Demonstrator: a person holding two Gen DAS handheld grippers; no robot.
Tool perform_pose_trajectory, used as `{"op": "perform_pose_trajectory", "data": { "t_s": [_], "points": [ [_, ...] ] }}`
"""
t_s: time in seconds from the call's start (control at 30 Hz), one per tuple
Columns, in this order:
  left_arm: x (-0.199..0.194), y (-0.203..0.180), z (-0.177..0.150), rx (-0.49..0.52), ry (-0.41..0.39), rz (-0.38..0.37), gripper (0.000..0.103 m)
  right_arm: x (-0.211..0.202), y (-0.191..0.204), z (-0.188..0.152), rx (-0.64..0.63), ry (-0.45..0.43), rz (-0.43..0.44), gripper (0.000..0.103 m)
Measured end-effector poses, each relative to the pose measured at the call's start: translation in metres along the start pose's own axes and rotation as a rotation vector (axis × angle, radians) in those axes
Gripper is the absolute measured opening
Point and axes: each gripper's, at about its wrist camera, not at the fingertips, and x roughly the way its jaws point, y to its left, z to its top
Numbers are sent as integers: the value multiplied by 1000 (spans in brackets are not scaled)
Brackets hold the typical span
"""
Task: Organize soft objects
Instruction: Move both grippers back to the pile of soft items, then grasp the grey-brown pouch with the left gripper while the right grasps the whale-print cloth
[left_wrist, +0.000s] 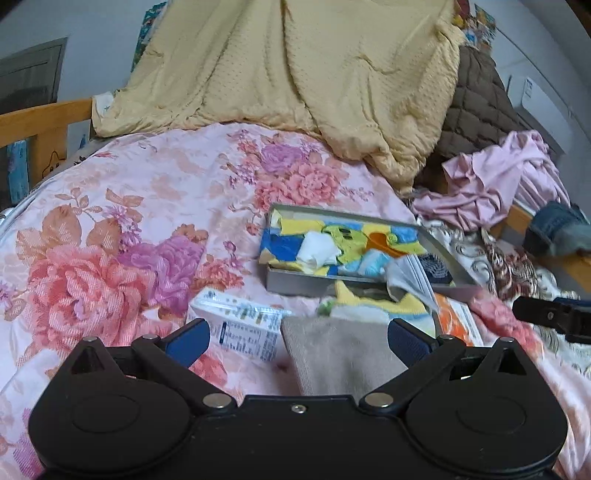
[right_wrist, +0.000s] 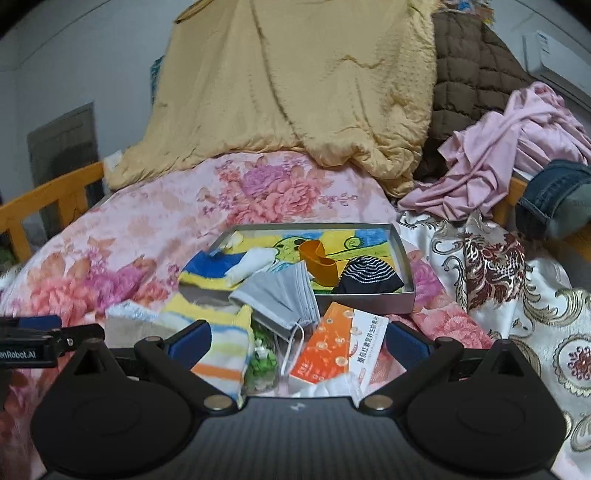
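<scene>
A home bedroom is being shown. A bed is being covered by a pink floral quilt (right_wrist: 147, 236), and a wooden bed rail (right_wrist: 48, 195) is being seen along its left edge. A yellow blanket (right_wrist: 295, 92) is being heaped at the far end, with a brown quilted jacket (right_wrist: 476, 70) and crumpled pink clothing (right_wrist: 517, 147) being piled beside it and rolled jeans (right_wrist: 554, 199) lying nearby. A wall-mounted air conditioner (right_wrist: 557, 70) is being glimpsed at the upper right against a plain pale wall (right_wrist: 92, 55). Small household items are being scattered across the bedding.
</scene>
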Motion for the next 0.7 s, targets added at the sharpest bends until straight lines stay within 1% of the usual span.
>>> {"op": "perform_pose_trajectory", "data": {
  "t_s": [0.13, 0.27, 0.33, 0.43, 0.57, 0.7],
  "points": [
    [-6, -6, -12, 50, 9, 6, 102, 3, -5, -15, -43, 0, 28, 103],
    [-3, -10, -24, 83, 79, 14, 102, 8, -6, -27, -96, 35, 48, 103],
    [-3, -9, -30, 83, 103, 27, 102, 6, -8, -35, -105, 49, 55, 103],
    [-1, -7, -35, 53, 125, 24, 102, 4, -10, -47, -124, 57, 53, 103],
    [5, -13, -40, 65, 133, 2, 102, 5, -8, -62, -146, 71, 37, 103],
    [14, -21, -46, 72, 154, -24, 102, 10, -10, -70, -160, 96, 42, 103]
  ]
}}
